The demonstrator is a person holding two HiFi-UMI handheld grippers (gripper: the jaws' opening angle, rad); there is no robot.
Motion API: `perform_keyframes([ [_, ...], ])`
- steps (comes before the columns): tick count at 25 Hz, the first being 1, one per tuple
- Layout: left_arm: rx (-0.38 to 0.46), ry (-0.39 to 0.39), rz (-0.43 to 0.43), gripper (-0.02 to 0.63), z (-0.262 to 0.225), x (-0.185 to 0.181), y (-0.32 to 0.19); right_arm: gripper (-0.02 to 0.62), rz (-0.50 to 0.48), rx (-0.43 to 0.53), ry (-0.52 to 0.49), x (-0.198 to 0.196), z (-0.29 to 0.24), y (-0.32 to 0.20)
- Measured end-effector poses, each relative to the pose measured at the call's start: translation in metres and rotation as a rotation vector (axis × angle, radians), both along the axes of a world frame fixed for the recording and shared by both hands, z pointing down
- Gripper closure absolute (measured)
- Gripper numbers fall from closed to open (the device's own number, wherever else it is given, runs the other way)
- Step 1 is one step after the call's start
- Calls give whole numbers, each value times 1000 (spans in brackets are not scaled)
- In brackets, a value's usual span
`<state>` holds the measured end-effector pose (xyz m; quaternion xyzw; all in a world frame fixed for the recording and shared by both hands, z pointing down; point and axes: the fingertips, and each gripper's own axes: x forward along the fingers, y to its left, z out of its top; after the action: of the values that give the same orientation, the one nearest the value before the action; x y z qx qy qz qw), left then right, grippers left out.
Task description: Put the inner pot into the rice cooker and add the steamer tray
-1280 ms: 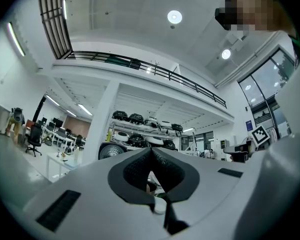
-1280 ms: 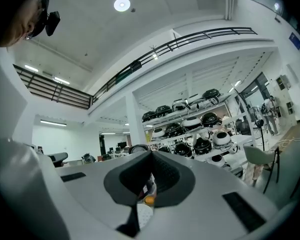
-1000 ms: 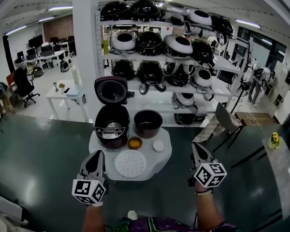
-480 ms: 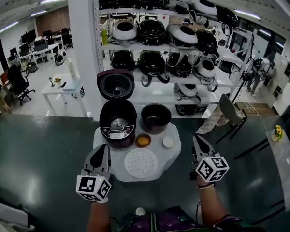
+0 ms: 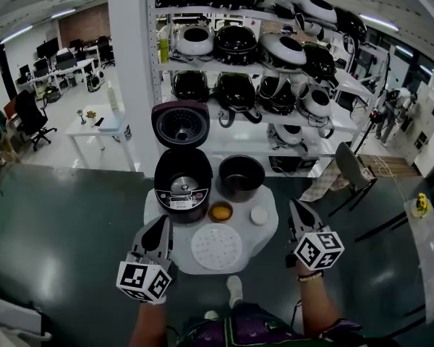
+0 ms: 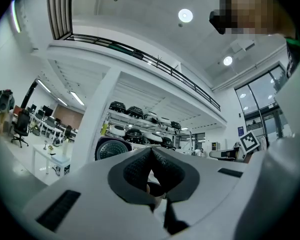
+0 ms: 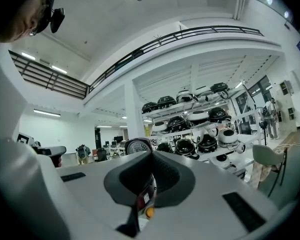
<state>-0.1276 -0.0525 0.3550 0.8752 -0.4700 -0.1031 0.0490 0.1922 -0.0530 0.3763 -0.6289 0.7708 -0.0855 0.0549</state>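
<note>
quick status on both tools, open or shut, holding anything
left tool: closed, nothing held.
right tool: closed, nothing held.

Left gripper (image 5: 158, 238) and right gripper (image 5: 298, 219) held side by side, pointing forward, jaws together, both empty.

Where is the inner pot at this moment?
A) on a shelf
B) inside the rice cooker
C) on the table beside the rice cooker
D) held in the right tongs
C: the inner pot stands on the table just beside the open rice cooker.
</note>
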Motion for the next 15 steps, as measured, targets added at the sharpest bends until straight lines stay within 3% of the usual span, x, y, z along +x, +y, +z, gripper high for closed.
perform_keyframes([
  [6,22,-36,-15,584,-9,9,-19,588,-113,1,-48,-11,-7,-39],
  [13,60,-93,-31,584,-24,33,-40,182,-245,14,55,-24,-2,-83],
  [15,56,-97,-35,584,-25,41,-49,108,-257,-7,73,-22,7,-100],
])
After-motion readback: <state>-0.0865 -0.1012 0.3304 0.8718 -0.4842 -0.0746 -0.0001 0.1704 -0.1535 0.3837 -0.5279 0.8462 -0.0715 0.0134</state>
